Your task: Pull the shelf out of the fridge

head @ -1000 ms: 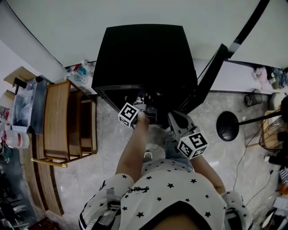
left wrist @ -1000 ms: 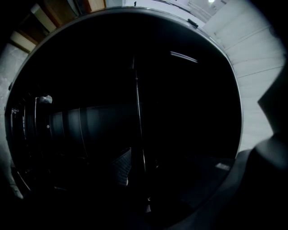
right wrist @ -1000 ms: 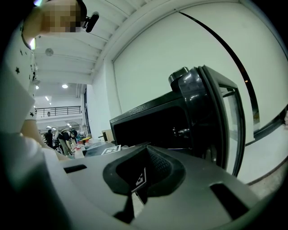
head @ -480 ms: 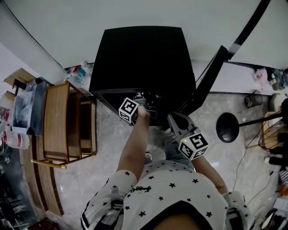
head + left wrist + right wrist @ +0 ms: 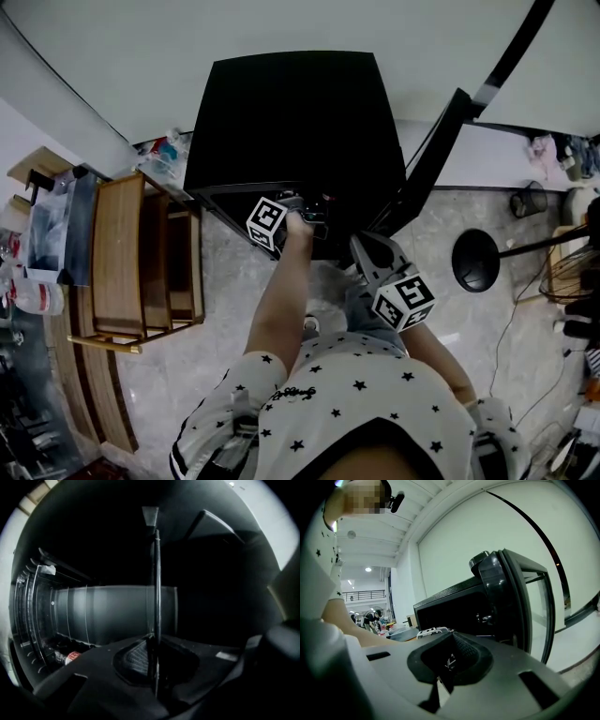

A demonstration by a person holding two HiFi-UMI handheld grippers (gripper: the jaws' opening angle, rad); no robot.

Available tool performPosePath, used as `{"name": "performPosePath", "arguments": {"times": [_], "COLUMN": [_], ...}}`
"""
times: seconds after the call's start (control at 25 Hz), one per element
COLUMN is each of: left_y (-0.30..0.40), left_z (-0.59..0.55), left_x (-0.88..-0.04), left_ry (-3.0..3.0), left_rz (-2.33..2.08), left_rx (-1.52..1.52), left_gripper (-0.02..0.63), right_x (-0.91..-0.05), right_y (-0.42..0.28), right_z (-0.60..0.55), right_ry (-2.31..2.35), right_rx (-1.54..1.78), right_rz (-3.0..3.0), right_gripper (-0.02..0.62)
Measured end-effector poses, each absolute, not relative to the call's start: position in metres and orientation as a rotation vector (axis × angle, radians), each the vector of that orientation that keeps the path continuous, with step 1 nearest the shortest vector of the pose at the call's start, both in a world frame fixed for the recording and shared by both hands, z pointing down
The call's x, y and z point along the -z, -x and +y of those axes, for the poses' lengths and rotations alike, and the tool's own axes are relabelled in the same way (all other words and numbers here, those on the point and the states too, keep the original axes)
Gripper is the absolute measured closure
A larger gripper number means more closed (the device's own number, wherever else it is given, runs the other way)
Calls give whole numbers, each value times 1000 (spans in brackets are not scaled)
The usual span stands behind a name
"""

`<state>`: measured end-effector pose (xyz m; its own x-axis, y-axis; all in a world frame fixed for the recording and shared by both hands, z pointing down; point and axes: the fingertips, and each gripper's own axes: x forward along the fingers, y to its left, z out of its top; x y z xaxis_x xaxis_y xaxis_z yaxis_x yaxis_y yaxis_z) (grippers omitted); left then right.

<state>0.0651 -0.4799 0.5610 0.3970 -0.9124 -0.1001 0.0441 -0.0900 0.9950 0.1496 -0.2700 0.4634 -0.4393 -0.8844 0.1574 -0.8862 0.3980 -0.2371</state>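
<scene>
A black fridge (image 5: 291, 112) stands on the floor with its door (image 5: 431, 159) swung open to the right. My left gripper (image 5: 305, 211) reaches into the opening. In the left gripper view the shelf (image 5: 157, 583) shows as a thin plate seen edge-on, running between the jaws. The left gripper (image 5: 154, 656) has just been closing and its pads now press on the shelf's front edge. My right gripper (image 5: 361, 246) hangs back in front of the fridge, shut (image 5: 447, 660) and holding nothing. It looks toward the fridge (image 5: 454, 606) and the door (image 5: 511, 602).
A wooden rack (image 5: 131, 253) stands left of the fridge. A round black stand base (image 5: 475, 262) and a small bin (image 5: 528, 202) sit on the floor to the right, with cables. A red-labelled container (image 5: 71, 657) lies low inside the fridge.
My left gripper has moved a little further into the fridge opening. The right gripper has stayed where it was.
</scene>
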Motion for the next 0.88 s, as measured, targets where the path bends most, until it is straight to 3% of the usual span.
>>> {"name": "performPosePath", "arguments": {"times": [0.88], "left_y": [-53], "left_z": [-435], "left_x": [-560], "left_ry": [-1440], "left_rz": [-800], "left_rx": [950], "left_gripper": [581], "right_x": [-459], "right_y": [-122], "right_z": [-240], "right_ry": [-1733], "right_rx": [-449], "right_rz": [-2587], "right_gripper": [601]}}
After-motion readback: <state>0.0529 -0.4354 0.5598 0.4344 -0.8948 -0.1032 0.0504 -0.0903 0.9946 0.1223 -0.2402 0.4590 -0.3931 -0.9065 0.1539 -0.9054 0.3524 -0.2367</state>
